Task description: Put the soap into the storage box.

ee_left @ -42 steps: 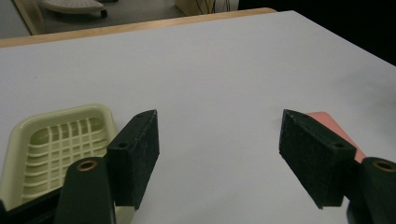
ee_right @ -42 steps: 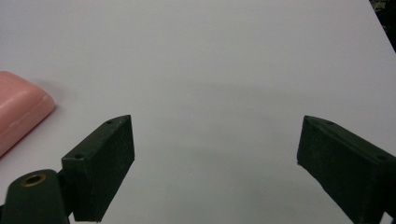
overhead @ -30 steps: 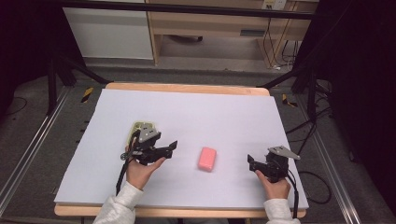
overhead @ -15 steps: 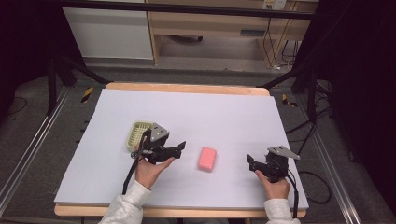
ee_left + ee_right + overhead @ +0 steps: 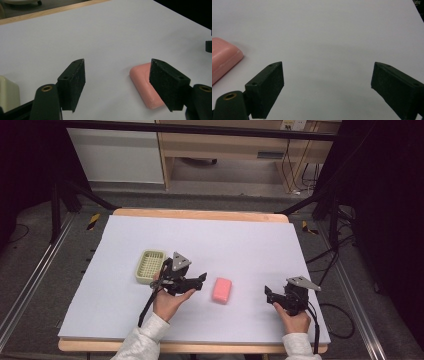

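Note:
A pink soap bar (image 5: 222,290) lies on the white table sheet (image 5: 240,245), near the front middle. My left gripper (image 5: 199,284) hovers just left of it with its jaws pointing at the bar. In the left gripper view the bar (image 5: 140,80) lies ahead, partly behind the right-hand jaw. That gripper (image 5: 116,67) is open; its jaws have just been closing a little, with nothing between them. A pale green slotted dish (image 5: 150,266) sits behind the left hand. My right gripper (image 5: 269,296) rests open to the right of the bar, with bare sheet between its jaws (image 5: 327,72).
The table's wooden edge (image 5: 200,214) runs along the far side, with a wooden shelf unit (image 5: 225,150) beyond it. Metal rails (image 5: 30,285) flank the table. A corner of the dish (image 5: 7,92) sits at the left gripper view's lower left.
My left hand has moved right, off the dish and toward the soap bar, leaving the dish uncovered. The right hand and the bar have stayed put.

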The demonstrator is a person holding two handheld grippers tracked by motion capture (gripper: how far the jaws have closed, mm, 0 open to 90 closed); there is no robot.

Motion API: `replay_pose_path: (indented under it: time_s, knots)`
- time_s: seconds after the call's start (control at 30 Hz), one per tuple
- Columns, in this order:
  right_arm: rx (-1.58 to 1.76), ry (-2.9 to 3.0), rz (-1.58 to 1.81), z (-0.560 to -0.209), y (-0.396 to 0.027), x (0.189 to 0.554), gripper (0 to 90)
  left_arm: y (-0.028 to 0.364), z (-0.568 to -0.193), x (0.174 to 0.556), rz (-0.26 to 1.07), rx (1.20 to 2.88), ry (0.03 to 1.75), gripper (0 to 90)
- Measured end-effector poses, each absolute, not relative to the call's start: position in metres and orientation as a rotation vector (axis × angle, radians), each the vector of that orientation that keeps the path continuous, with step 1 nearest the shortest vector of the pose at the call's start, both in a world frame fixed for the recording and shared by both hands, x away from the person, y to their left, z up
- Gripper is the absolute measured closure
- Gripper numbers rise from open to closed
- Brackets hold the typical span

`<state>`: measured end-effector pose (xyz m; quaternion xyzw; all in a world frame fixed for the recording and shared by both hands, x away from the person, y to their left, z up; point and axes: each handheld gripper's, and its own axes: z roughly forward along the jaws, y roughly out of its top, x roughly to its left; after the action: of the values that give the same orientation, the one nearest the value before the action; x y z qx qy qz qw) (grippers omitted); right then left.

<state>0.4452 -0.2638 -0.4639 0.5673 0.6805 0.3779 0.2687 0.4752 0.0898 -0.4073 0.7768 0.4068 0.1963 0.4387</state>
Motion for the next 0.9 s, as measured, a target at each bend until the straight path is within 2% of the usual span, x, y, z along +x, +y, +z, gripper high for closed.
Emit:
replay_pose_path:
  time_s: [0.9]
  knots:
    - [1.536,1.839,1.010,-0.466,-0.263,0.445,11.5,0.050,-0.421,0.481,0.433,2.032,1.006,29.4]
